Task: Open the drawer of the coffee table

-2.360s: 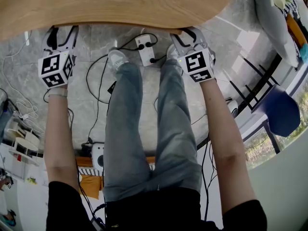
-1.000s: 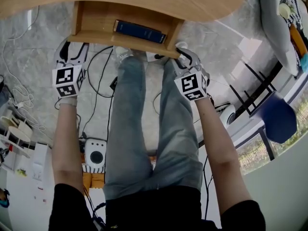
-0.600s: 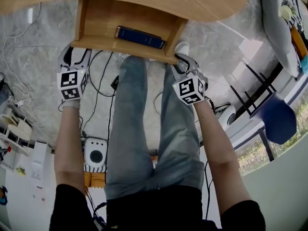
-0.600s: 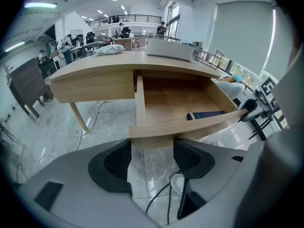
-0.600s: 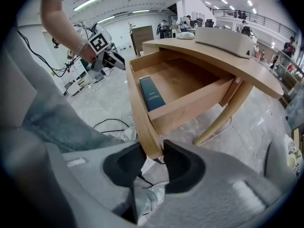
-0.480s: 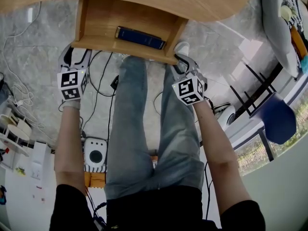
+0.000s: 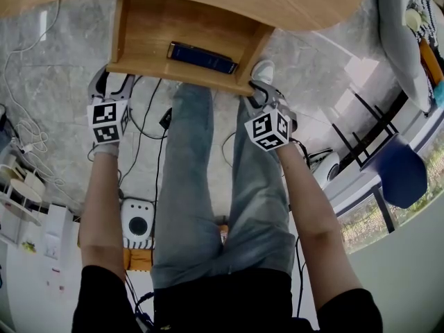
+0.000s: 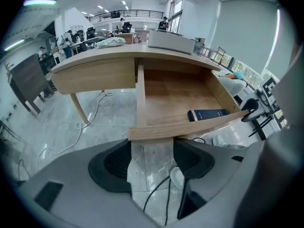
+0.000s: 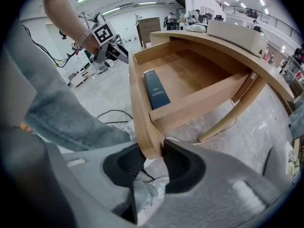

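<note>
The drawer (image 7: 177, 30) stands well out, so the task looks nearly done. The right gripper (image 9: 152, 156) clenches its front corner; the left gripper (image 8: 152, 151) hangs released, the front edge just ahead.

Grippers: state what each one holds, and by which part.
Right gripper clamps the drawer by a corner of its front panel. Left gripper holds nothing; its jaws stand apart.

No legible text anywhere, print on the dark blue book (image 9: 156, 89) too small to read
</note>
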